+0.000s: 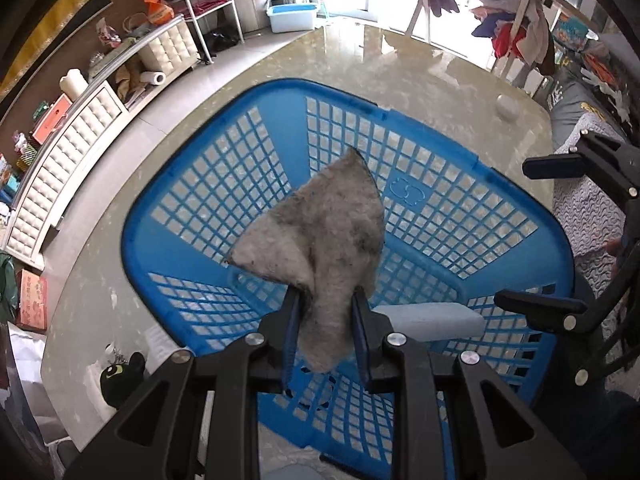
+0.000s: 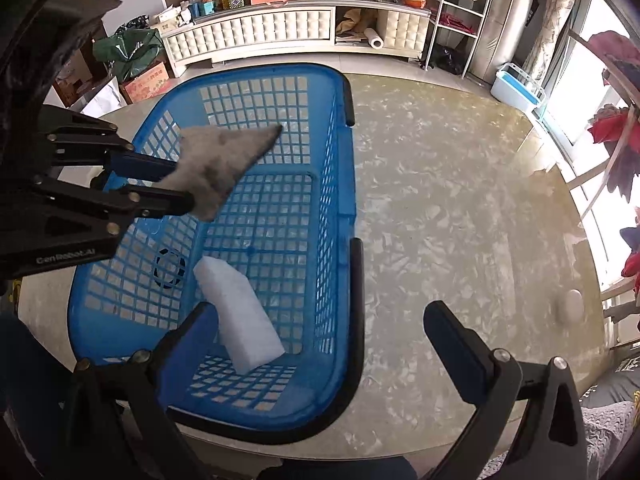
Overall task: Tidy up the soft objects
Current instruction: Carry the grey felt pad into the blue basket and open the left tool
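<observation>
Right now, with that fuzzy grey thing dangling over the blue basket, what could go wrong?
The left tool pinches only one end of the grey cloth, so it might slip out early. It hangs near the blue basket wall and could catch on the rim. The open right tool straddles that rim and might bump it.

marble-look table; white tufted cabinet behind; paper roll in it; white wire rack.

The white foam block sits partly hidden behind the left hand-held gripper.
</observation>
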A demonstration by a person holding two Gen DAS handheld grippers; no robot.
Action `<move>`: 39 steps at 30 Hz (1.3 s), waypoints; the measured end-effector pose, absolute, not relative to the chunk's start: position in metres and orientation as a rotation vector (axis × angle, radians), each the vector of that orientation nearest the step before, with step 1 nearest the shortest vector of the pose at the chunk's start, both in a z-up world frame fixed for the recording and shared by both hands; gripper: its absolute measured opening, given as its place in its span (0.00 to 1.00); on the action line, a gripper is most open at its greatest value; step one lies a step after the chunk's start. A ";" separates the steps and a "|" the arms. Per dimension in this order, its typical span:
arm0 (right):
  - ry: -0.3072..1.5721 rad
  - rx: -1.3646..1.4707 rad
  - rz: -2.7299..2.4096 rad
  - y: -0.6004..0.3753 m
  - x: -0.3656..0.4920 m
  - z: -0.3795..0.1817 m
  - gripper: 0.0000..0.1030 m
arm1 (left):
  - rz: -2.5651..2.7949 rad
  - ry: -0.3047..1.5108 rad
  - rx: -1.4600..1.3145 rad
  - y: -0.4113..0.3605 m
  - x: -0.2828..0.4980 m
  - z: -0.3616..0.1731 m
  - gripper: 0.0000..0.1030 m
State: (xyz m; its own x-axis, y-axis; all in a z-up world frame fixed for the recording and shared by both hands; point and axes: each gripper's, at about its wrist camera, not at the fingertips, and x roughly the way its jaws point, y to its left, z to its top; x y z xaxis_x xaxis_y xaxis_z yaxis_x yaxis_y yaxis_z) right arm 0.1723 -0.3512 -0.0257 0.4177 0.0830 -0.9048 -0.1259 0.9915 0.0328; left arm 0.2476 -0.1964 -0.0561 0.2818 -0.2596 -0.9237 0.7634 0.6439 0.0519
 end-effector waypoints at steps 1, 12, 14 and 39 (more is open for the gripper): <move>1.135 -0.044 0.132 -0.350 0.173 -0.026 1.00 | -0.742 1.079 0.560 -0.197 0.248 -0.058 0.22; 1.151 -0.009 0.138 -0.351 0.178 -0.032 1.00 | -0.801 1.082 0.626 -0.207 0.252 -0.074 0.24; 1.151 -0.011 0.141 -0.350 0.177 -0.033 1.00 | -0.792 1.098 0.631 -0.210 0.254 -0.077 0.25; 1.128 0.020 0.111 -0.358 0.166 -0.029 1.00 | -0.724 1.076 0.608 -0.218 0.260 -0.063 0.73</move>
